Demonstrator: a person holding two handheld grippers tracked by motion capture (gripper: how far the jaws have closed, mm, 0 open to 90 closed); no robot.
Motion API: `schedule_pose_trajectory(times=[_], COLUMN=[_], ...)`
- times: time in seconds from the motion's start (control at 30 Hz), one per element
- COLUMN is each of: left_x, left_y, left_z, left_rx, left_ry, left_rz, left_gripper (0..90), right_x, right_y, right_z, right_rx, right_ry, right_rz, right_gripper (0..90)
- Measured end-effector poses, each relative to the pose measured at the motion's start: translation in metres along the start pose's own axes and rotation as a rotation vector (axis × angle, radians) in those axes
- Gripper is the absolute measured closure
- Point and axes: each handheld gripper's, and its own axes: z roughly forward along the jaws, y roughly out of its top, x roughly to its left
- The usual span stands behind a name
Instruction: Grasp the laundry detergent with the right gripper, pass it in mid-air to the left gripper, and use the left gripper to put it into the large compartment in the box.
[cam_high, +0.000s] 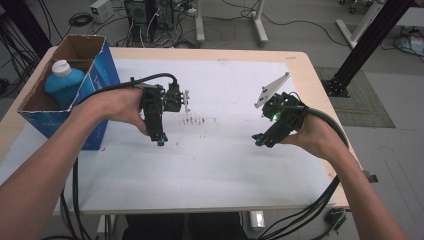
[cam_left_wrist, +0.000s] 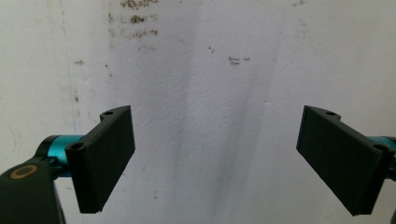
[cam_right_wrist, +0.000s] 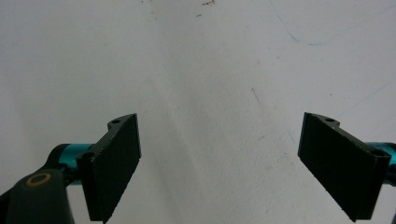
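My left gripper (cam_high: 161, 140) hangs over the white table cover (cam_high: 225, 165), left of centre, jaws pointing down at it. In the left gripper view the left gripper (cam_left_wrist: 215, 158) stands wide open with nothing but stained white surface between its fingers (cam_left_wrist: 105, 158). My right gripper (cam_high: 260, 140) is held right of centre, tilted down and to the left. Its own view shows the right gripper (cam_right_wrist: 219, 163) open too, with bare white cover under the fingers (cam_right_wrist: 114, 163). A blue bottle (cam_high: 64, 82) with a white cap stands inside a cardboard box (cam_high: 97, 65) at the far left.
The box with blue sides sits on the table's left edge, close to my left forearm. Brown stains (cam_high: 196, 120) mark the cover between the two grippers. Black cables trail off the front edge of the wooden table (cam_high: 310, 75). Frame legs and wires lie on the floor behind.
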Motion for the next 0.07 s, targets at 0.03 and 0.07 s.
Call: schedule_pose_trajectory(times=[0.03,0.07], left_x=[0.0000,-0.0001], left_y=[0.0000,0.0000], left_z=[0.0000,0.0000], left_rx=[0.000,-0.004], left_ry=[0.000,-0.003], left_rz=[0.000,-0.004], left_gripper=[11.5,11.5], right_x=[-0.0001,-0.0001], right_y=[-0.0001,-0.0001], right_z=[0.0001,0.0001], right_rx=[0.000,0.000], right_ry=[0.001,0.001], right_rz=[0.002,0.002], right_gripper=[12.7,12.7])
